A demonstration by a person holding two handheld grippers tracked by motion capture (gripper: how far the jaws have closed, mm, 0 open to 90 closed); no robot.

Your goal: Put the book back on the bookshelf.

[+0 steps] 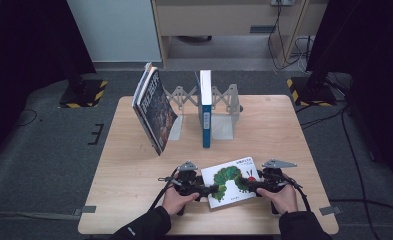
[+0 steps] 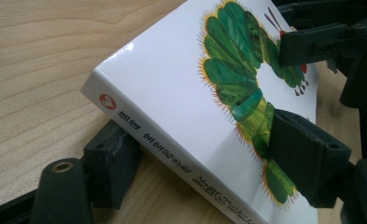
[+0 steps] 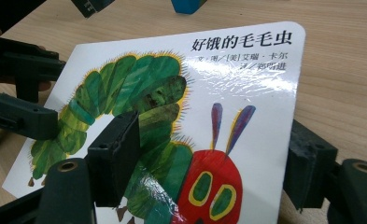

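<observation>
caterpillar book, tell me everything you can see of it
The caterpillar book is a thick, glossy white hardcover with a green caterpillar with a red face, black title characters and a printed spine. It sits at the near edge of the wooden table, its spine side lifted off the wood. The left gripper straddles the spine edge, one jaw under, one on the cover. The right gripper holds the opposite edge, one jaw on the cover and one behind.

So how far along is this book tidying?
Done: a blue book stands upright in the rack, and two more books lean at its left end. In hand: the caterpillar book, gripped near the table's front edge by the left gripper and right gripper. Left, I'd guess: standing it in the rack.
</observation>
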